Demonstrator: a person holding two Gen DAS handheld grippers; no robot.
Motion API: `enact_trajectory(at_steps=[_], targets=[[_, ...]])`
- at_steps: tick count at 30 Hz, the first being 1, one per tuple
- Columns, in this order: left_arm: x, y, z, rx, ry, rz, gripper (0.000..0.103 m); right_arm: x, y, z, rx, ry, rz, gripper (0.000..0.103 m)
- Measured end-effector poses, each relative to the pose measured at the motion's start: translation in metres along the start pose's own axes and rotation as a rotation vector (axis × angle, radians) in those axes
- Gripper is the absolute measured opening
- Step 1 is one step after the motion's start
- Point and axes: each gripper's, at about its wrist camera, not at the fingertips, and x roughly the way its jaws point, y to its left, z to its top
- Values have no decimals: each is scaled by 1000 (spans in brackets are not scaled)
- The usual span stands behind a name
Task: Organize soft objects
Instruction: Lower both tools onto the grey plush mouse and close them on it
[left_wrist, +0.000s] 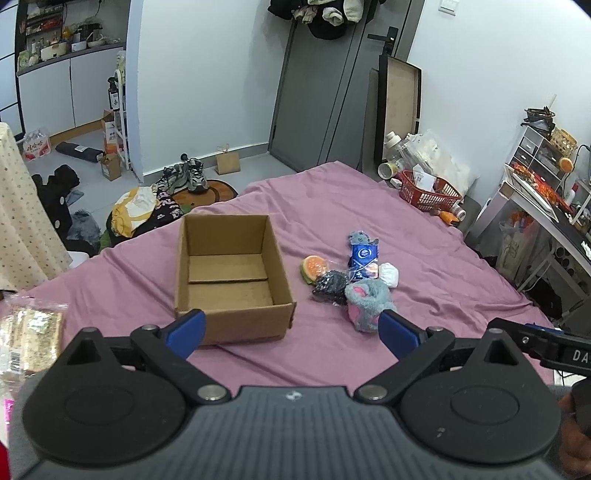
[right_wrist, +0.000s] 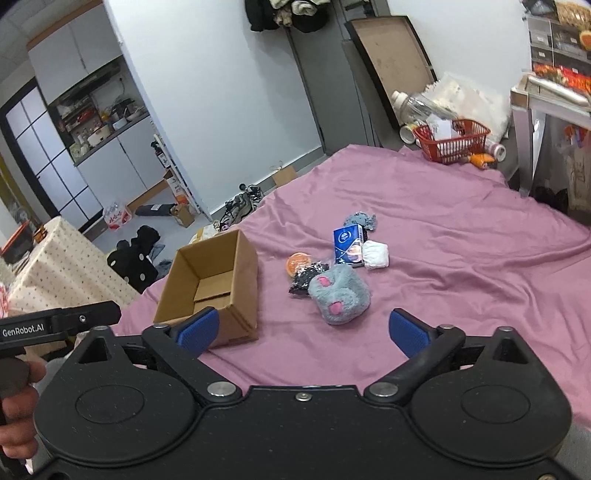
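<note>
With both grippers' jaws wide and empty, centre the right gripper (right_wrist: 303, 332) over the grey plush (right_wrist: 340, 295) before closing, then carry it to the cardboard box (right_wrist: 240, 291)

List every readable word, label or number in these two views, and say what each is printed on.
"GenRobot.AI": on the left gripper body, seen from the right wrist view.
"DA", cut off by the frame edge: on the right gripper body, seen from the left wrist view.
Blue packet: printing too small to read.
Red and white bag on the floor: characters too blurred.
</note>
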Motion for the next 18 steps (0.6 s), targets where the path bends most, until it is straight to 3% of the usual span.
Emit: enact_trajectory(at_steps=[6,13,18], targets=[[25,-18,8,0,-2,-3,94,22,-24,10,53,33,15,87],[57,-33,14,-20,31,-19,75,48,-43,21,94,67,41,85],[82,-40,17,-66,57,-23,67,70,-59,30,142,89,63,81]])
